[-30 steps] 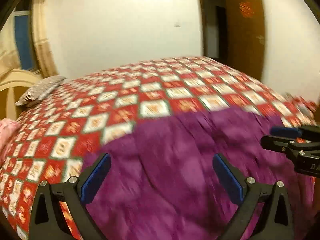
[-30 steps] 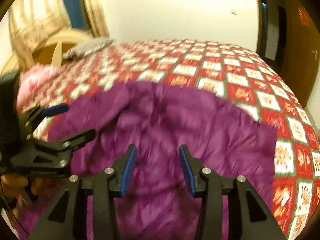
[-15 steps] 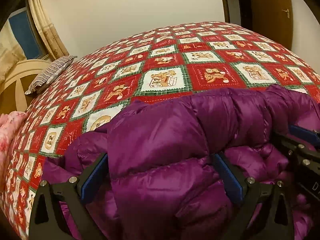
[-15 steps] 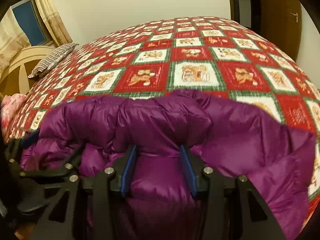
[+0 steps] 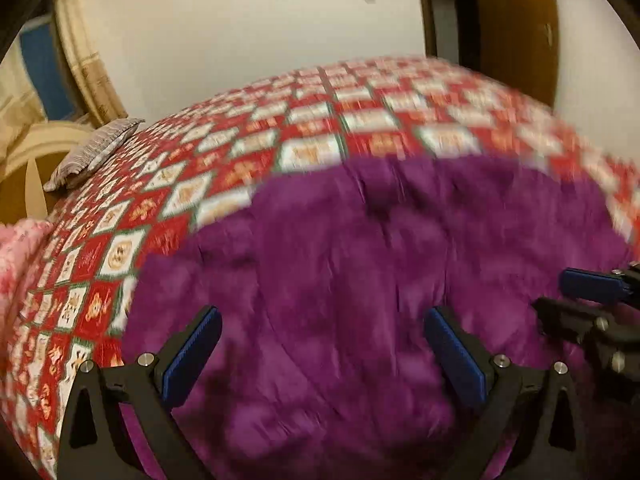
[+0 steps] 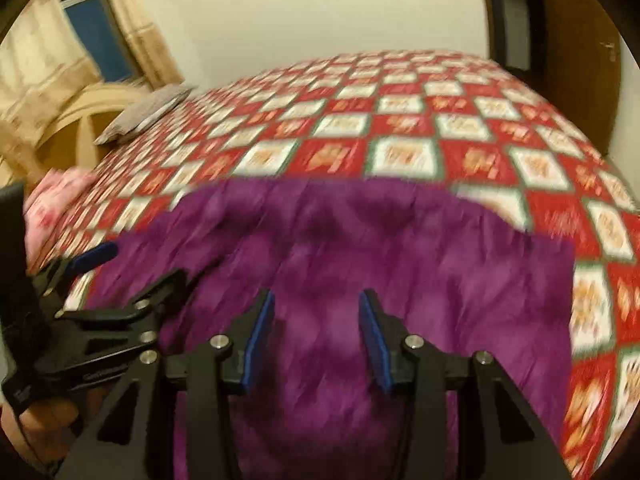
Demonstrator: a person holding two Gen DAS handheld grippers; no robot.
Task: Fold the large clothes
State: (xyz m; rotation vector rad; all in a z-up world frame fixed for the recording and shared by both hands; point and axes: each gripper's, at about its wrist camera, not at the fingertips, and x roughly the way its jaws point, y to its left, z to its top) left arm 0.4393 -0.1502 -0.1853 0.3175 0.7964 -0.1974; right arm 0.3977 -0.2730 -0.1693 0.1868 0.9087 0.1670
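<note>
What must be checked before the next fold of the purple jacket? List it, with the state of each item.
1. Purple jacket lies on the bedspread: ok.
2. Left tongs open over the jacket, pads pressing nothing: ok.
3. Right tongs open, no fabric pinched: ok.
4. The two tongs are apart from each other: ok.
5. Hem, sleeves and seams located for the grasp: cannot tell, both views are blurred.
6. Bare bedspread beyond the jacket to fold onto: ok.

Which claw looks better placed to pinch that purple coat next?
Probably the right claw: its narrower jaws sit over a raised fold of the purple coat. The left claw gapes wide over flatter fabric.
</note>
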